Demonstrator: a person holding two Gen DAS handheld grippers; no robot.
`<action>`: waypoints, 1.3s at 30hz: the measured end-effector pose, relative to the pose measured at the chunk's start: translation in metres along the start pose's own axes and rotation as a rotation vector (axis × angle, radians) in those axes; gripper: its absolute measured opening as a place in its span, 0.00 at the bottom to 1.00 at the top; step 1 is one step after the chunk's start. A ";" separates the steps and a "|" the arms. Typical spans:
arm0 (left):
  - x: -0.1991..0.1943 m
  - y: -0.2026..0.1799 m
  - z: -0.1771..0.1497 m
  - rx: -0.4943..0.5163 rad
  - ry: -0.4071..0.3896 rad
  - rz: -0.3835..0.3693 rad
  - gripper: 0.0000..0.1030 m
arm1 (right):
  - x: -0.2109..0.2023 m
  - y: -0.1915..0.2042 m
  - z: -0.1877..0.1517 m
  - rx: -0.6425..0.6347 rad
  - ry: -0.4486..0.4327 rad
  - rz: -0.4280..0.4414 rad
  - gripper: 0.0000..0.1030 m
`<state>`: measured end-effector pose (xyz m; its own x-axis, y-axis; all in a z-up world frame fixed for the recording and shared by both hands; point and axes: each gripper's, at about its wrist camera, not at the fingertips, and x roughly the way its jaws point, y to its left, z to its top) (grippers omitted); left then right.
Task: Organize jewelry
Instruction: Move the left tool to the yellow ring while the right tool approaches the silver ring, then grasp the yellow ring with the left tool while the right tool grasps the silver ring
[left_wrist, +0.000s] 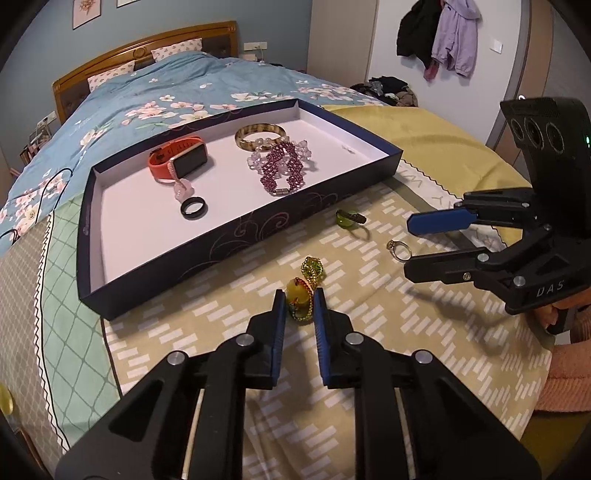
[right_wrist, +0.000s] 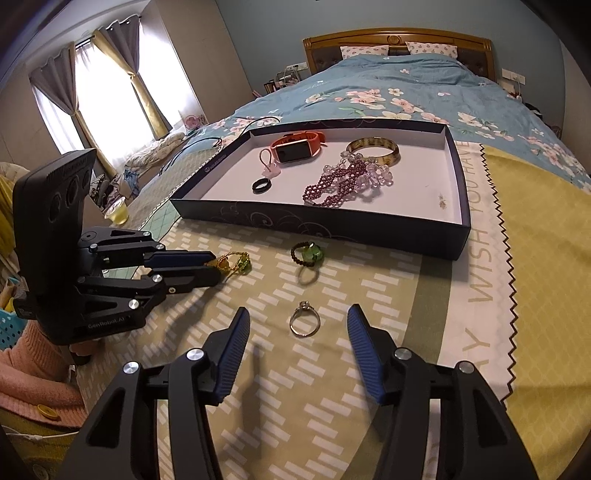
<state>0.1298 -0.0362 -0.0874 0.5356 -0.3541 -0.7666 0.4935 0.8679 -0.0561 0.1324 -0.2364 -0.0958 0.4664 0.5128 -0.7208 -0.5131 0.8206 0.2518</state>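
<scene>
A dark blue tray (left_wrist: 236, 236) (right_wrist: 332, 225) lies on the bed. It holds an orange smartwatch (left_wrist: 177, 159) (right_wrist: 295, 149), a black ring (left_wrist: 193, 208) (right_wrist: 262, 184), an amber bangle (left_wrist: 260, 136) (right_wrist: 373, 150) and a purple bead bracelet (left_wrist: 282, 168) (right_wrist: 338, 186). My left gripper (left_wrist: 300, 299) (right_wrist: 216, 267) is closed around a yellow and green bead chain (left_wrist: 303, 288) (right_wrist: 234, 263) on the cloth. My right gripper (right_wrist: 298, 328) (left_wrist: 406, 245) is open around a silver ring (right_wrist: 304, 322) (left_wrist: 398, 250). A green stone ring (left_wrist: 349, 218) (right_wrist: 308, 254) lies by the tray.
A yellow patterned cloth (right_wrist: 332, 387) covers the bed's near end, with a floral blue quilt (right_wrist: 406, 92) behind the tray. A wooden headboard (left_wrist: 147, 51) stands at the far end. Clothes hang on the wall (left_wrist: 439, 37). A window with curtains (right_wrist: 103, 92) is at left.
</scene>
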 end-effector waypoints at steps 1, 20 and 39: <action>-0.001 0.001 0.000 -0.007 -0.002 0.000 0.15 | 0.000 0.002 -0.001 -0.008 0.002 -0.004 0.49; -0.017 0.012 -0.012 -0.108 -0.047 -0.005 0.15 | 0.009 0.021 0.001 -0.117 0.027 -0.151 0.16; -0.032 0.010 -0.012 -0.130 -0.096 0.012 0.15 | -0.010 0.025 0.007 -0.084 -0.073 -0.070 0.15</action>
<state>0.1095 -0.0126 -0.0714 0.6069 -0.3694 -0.7037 0.3973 0.9078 -0.1340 0.1202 -0.2194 -0.0781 0.5530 0.4741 -0.6851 -0.5345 0.8327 0.1448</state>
